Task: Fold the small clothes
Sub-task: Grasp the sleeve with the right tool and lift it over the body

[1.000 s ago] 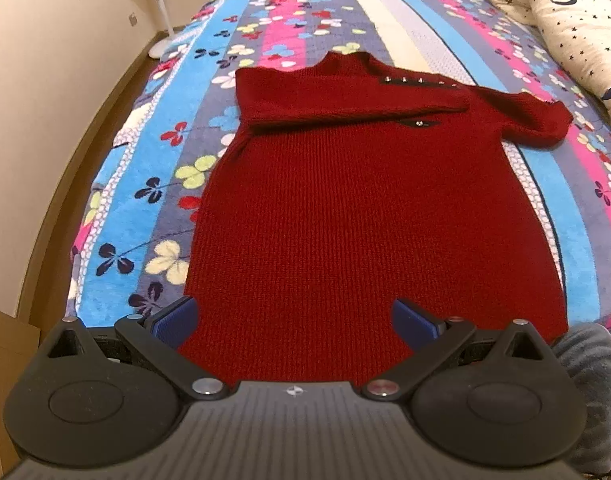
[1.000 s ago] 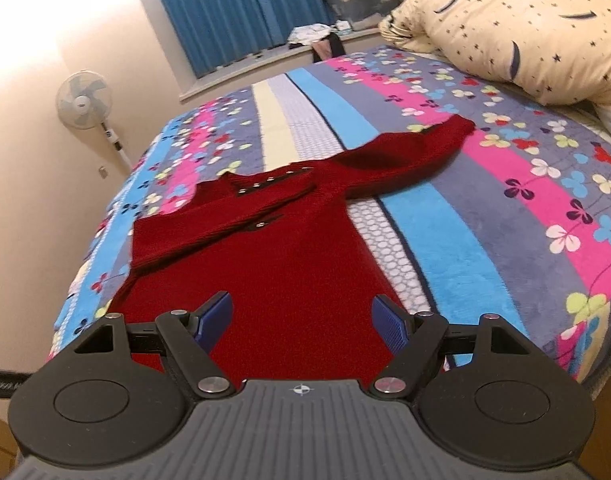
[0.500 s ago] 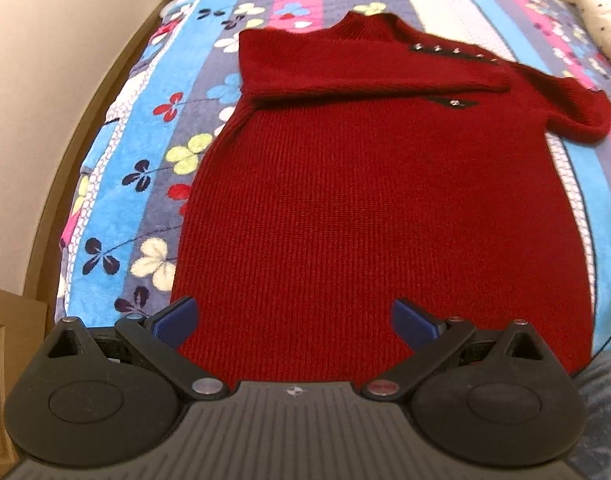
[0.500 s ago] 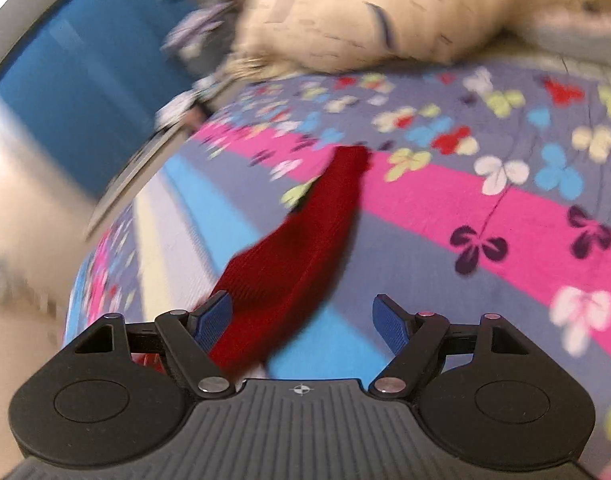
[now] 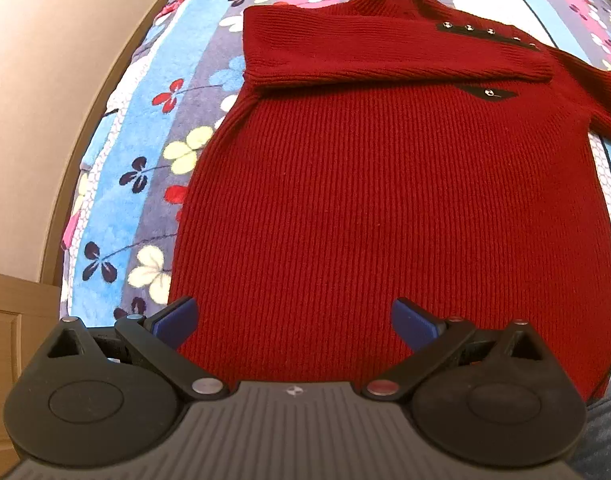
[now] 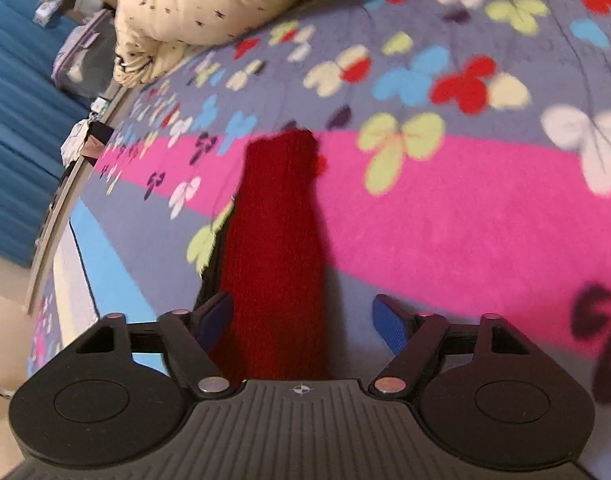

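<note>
One red sweater [image 5: 385, 200] lies flat, front up, on the flowered bed cover [image 5: 145, 160], with its neck at the far side and its hem nearest the left wrist camera. One sleeve [image 5: 385, 56] is already folded across the chest, its cuff near the button strip. The other sleeve [image 6: 277, 240] is stretched out straight onto the pink stripe, away from the body.

Step in hand, as I judge it: take that outstretched sleeve and fold it in over the chest to match the first one.

The right gripper [image 6: 301, 316] is low over the sleeve. Its jaws show wide apart in its own view and have just begun to close. The sleeve lies between them, close to the left pad, and the pads are not yet pressing on it. That view is blurred, so any contact is hard to read.

The left gripper [image 5: 293, 316] hovers over the hem with its jaws wide, holding nothing.

To do it well:
- Centre the sleeve between the pads before the pinch.
- Grab near the cuff [image 6: 285, 148], both knit layers, not the bed cover's pile.
- Lift only a little and carry the sleeve across so that the crease falls at the shoulder line.
- Lay it flat over the first sleeve.
- The left jaws could pin the hem so that the body does not drag; thick knit likely slides on fleece.

A starred pillow [image 6: 209, 8] sits well apart.
</note>
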The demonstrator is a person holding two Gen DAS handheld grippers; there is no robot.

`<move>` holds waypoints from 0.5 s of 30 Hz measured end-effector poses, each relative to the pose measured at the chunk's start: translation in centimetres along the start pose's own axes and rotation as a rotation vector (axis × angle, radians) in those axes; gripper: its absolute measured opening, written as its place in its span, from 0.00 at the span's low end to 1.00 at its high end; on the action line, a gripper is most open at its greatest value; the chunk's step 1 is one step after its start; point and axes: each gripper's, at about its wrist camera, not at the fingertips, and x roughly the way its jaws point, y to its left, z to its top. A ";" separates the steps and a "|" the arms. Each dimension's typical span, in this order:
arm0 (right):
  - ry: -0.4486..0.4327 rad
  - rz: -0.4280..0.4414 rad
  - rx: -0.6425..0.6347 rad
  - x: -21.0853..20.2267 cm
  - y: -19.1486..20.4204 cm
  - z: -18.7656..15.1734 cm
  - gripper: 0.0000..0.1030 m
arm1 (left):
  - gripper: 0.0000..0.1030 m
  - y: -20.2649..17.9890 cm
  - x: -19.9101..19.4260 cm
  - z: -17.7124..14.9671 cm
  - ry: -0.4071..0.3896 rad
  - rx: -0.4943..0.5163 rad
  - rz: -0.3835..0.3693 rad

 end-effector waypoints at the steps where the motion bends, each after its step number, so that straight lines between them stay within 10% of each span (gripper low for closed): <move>1: -0.019 0.023 0.000 -0.6 0.3 0.4 0.10 | 1.00 -0.1 0.1 0.2 0.001 0.003 0.002; 6: -0.236 0.118 0.118 -7.4 -2.3 1.5 0.08 | 1.00 -0.4 0.7 0.9 -0.016 -0.010 -0.009; 10: -0.090 -0.123 0.124 -4.2 -5.9 0.9 0.07 | 1.00 -0.7 1.6 0.9 0.015 0.001 -0.046; 15: -0.159 -0.119 0.017 -5.0 -2.5 0.2 0.07 | 1.00 1.4 1.7 0.8 -0.002 -0.043 -0.045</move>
